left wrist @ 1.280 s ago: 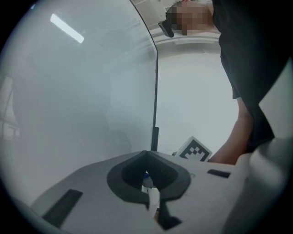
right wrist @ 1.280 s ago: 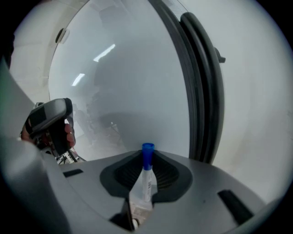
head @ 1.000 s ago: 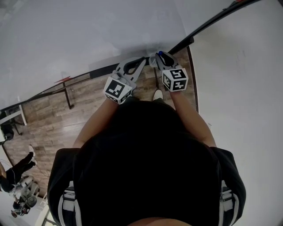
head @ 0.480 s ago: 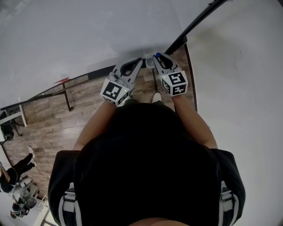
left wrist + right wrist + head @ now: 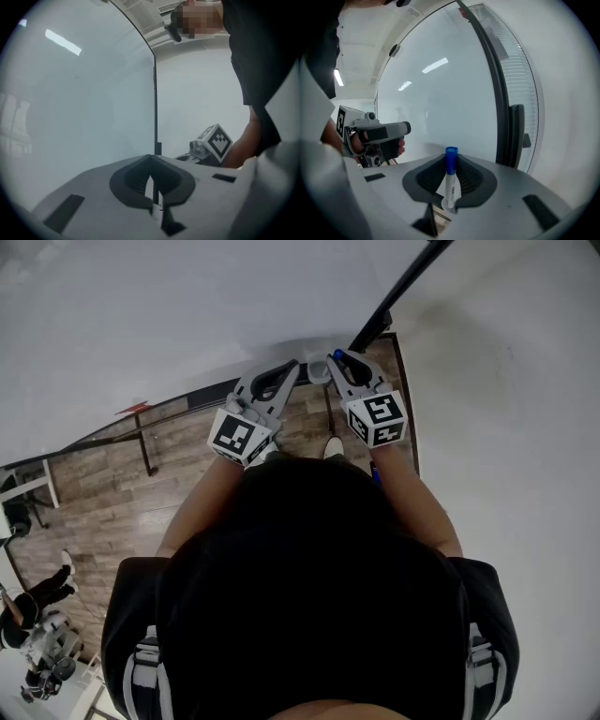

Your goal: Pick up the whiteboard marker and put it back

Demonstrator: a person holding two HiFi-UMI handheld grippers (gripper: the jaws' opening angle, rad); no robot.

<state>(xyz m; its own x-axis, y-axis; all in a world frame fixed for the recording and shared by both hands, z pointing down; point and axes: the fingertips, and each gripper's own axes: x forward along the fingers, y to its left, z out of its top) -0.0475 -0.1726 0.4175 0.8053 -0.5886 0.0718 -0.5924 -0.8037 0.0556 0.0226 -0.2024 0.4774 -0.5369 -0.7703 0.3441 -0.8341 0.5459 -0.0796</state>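
At upper centre, the right gripper (image 5: 337, 359), clamped on the marker (image 5: 450, 177), and the closed left gripper (image 5: 294, 366) have risen nearer the camera than 1 second ago.

Wood-plank floor (image 5: 112, 493) below; glossy white panel (image 5: 141, 315) w/ black frame (image 5: 403, 287) — white wall (image 5: 506, 427) at rt; another person (image 5: 33, 601) — bottom-left corner.

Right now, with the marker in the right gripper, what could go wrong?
The marker stands with its blue cap past the tips of the right gripper, so it may tilt or slip out. The whiteboard is close ahead; the cap could knock it. The shut left gripper alongside could bump it.
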